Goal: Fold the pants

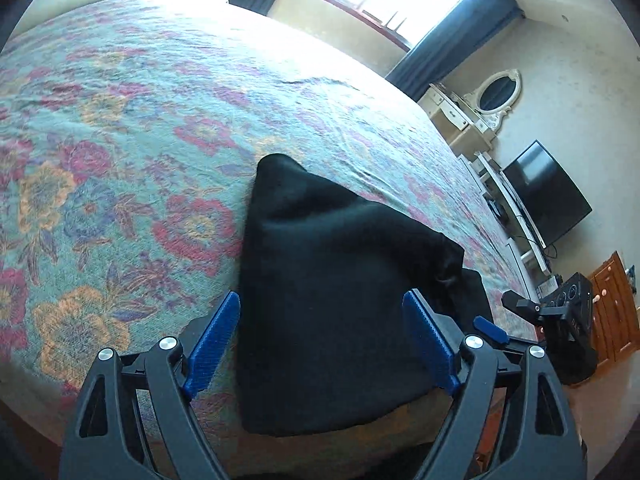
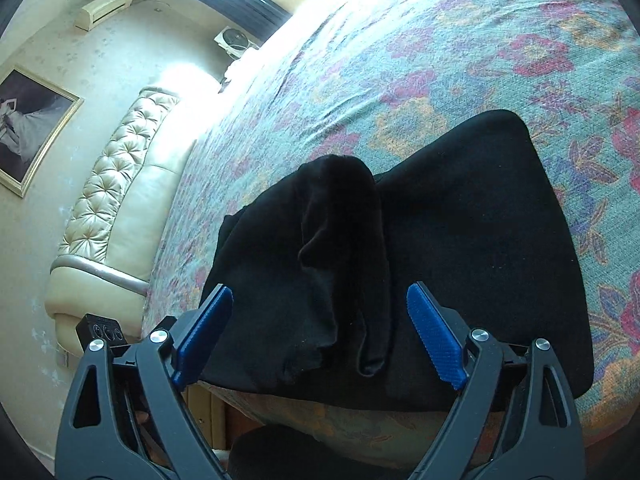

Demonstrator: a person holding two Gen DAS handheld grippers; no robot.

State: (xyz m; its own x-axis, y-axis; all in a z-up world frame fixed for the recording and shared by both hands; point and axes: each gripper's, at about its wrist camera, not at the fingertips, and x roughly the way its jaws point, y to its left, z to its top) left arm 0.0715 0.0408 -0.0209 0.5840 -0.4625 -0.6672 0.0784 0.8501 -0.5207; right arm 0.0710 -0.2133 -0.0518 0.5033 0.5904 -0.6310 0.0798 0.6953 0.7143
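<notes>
The black pants (image 1: pixel 340 260) lie in a folded bundle on the floral bedspread (image 1: pixel 120 140), close to the bed's front edge. A raised, rumpled fold (image 2: pixel 344 208) runs along the middle of the pants (image 2: pixel 472 240). My left gripper (image 1: pixel 322 300) hovers over the near end of the bundle, open, its blue pads (image 1: pixel 212 344) wide apart and clear of the cloth. My right gripper (image 2: pixel 320 292) is also open above the pants, with its blue pads (image 2: pixel 436 336) not pressing on anything. In the left wrist view the right gripper (image 1: pixel 520 312) shows at the right, beside the pants.
The bedspread (image 2: pixel 480 40) stretches far beyond the pants. A tufted cream headboard (image 2: pixel 120 184) lies left in the right wrist view. A dark television (image 1: pixel 548 196), a white dressing table with an oval mirror (image 1: pixel 496 92) and a wooden cabinet (image 1: pixel 616 308) stand past the bed's right side.
</notes>
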